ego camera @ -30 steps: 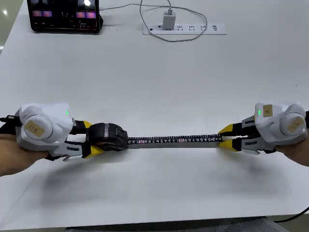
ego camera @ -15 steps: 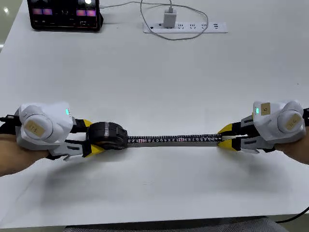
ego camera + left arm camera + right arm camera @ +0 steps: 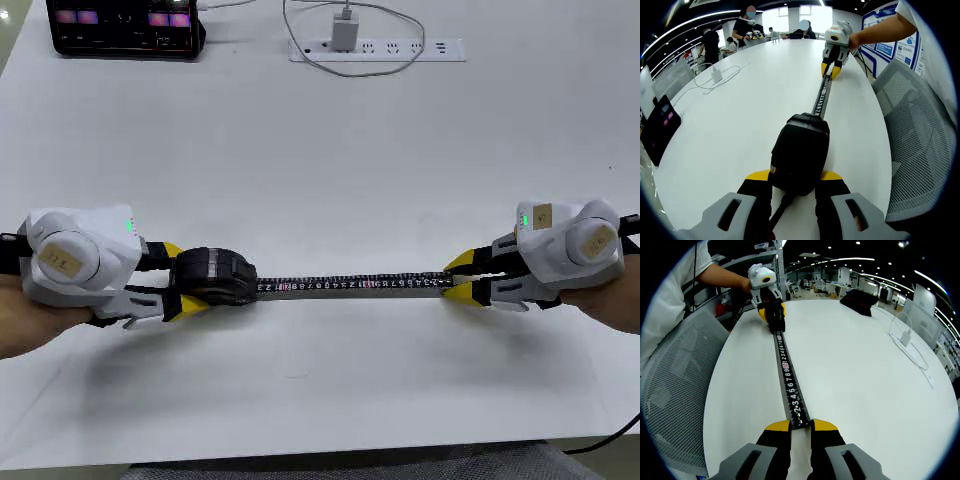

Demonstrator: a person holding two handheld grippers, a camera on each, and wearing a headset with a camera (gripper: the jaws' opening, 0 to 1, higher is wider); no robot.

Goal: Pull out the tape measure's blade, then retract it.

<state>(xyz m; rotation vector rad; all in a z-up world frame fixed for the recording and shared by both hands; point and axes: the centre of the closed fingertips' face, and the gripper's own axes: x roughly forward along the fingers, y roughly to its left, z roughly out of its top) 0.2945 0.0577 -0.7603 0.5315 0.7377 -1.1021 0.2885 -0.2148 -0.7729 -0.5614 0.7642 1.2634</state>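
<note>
- The left tongs (image 3: 182, 280) are clamped on the black case of the tape measure (image 3: 213, 277), with one yellow tip on each side. In the left gripper view the case (image 3: 800, 152) sits between the jaws of the left tongs (image 3: 796, 176), its mouth pointing away.
- The right tongs (image 3: 458, 277) are pinched together on the free end of the blade (image 3: 350, 284). In the right gripper view the blade (image 3: 789, 380) runs straight in between the two yellow tips of the right tongs (image 3: 801, 426).
- The blade stretches in a straight line from the case to the right tongs, numbers facing up. It is low over the white table (image 3: 330, 150); I cannot tell whether it touches the top.
- The tape measure is near the table's front edge on the person's left. The two tongs are well apart.
- Progress, as I judge it: a good length of blade is out, so the pull looks done or nearly done. Retracting has not yet been done.
- For the retract, the blade end would likely need to be led back toward the case, not let go to snap in. Whether a lock is set cannot be told.
- A power strip (image 3: 400, 48) and a dark screen (image 3: 120, 25) lie at the far edge, well away from the work.
</note>
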